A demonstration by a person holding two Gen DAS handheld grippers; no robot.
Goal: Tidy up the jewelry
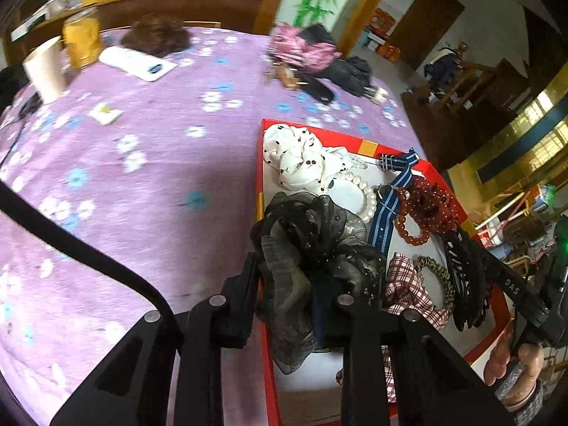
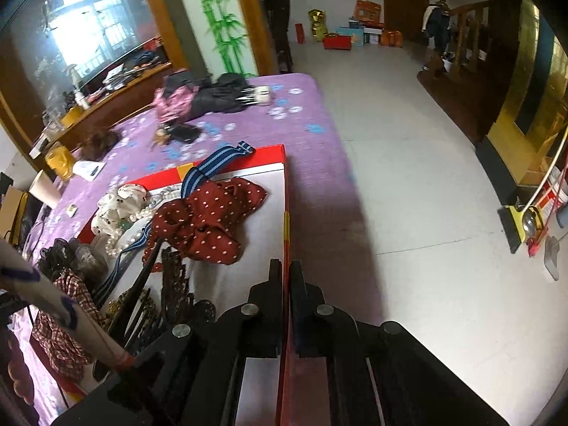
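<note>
A red box point(image 1: 358, 140) with a white inside lies on the purple floral cloth. It holds a white cherry-print scrunchie point(image 1: 301, 158), a pearl bracelet point(image 1: 365, 191), a blue striped strap point(image 1: 390, 198), red bead bracelets point(image 1: 426, 213), a plaid scrunchie point(image 1: 408, 291) and a black hair claw point(image 1: 465, 277). My left gripper point(image 1: 312, 266) is shut on a black sheer scrunchie point(image 1: 312, 234) over the box's left side. My right gripper point(image 2: 287, 273) is shut on the box's right red wall point(image 2: 286, 220). A red polka-dot scrunchie point(image 2: 213, 216) lies inside the box in the right wrist view.
On the cloth stand a paper cup point(image 1: 44, 69), an amber jar point(image 1: 82, 41), a white card point(image 1: 138, 60), a brown wig point(image 1: 156, 33) and dark and pink clothing point(image 1: 312, 55). The table edge drops to a tiled floor point(image 2: 408, 177) at right.
</note>
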